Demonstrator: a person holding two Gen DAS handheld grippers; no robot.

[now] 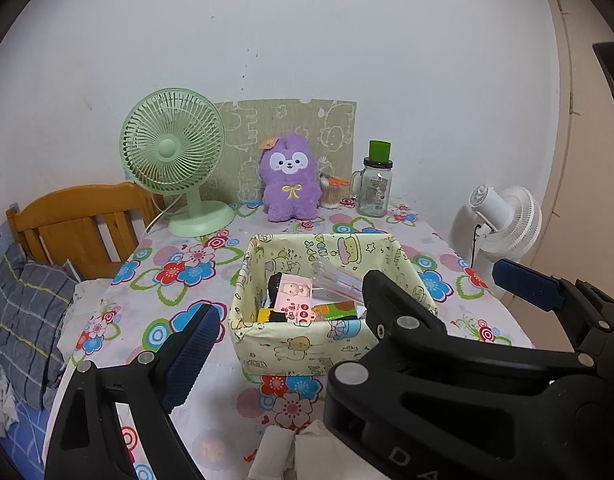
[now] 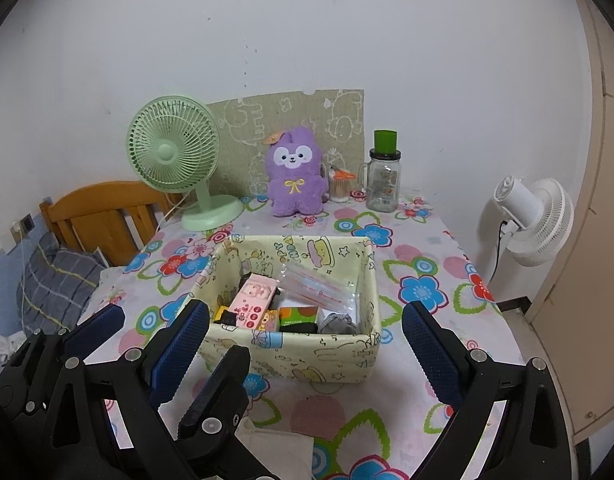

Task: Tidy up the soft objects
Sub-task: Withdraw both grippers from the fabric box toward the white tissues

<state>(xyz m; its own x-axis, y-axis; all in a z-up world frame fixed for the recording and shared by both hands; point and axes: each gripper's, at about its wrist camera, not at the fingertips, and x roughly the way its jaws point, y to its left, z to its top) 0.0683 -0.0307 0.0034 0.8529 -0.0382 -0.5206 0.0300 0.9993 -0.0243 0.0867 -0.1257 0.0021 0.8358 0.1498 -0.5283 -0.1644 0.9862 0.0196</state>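
Note:
A purple plush bunny (image 1: 291,184) (image 2: 295,176) sits upright at the back of the flowered table, against a patterned board. A yellow fabric basket (image 1: 299,348) (image 2: 291,356) stands mid-table, holding a pink packet (image 2: 253,300), a clear plastic bag, small boxes and a grey cloth (image 2: 337,322). White tissue (image 1: 291,452) (image 2: 275,440) lies at the near edge. My left gripper (image 1: 307,312) and right gripper (image 2: 305,312) hover side by side before the basket, both open and holding nothing. Their fingers interleave: one left finger (image 2: 223,384) shows between the right pads.
A green desk fan (image 1: 175,156) stands back left. A glass jar with a green lid (image 1: 375,188) and a cotton-swab pot (image 1: 331,194) stand back right. A white fan (image 1: 503,220) is beyond the table's right edge. A wooden headboard (image 1: 83,224) and plaid pillow (image 1: 31,312) lie left.

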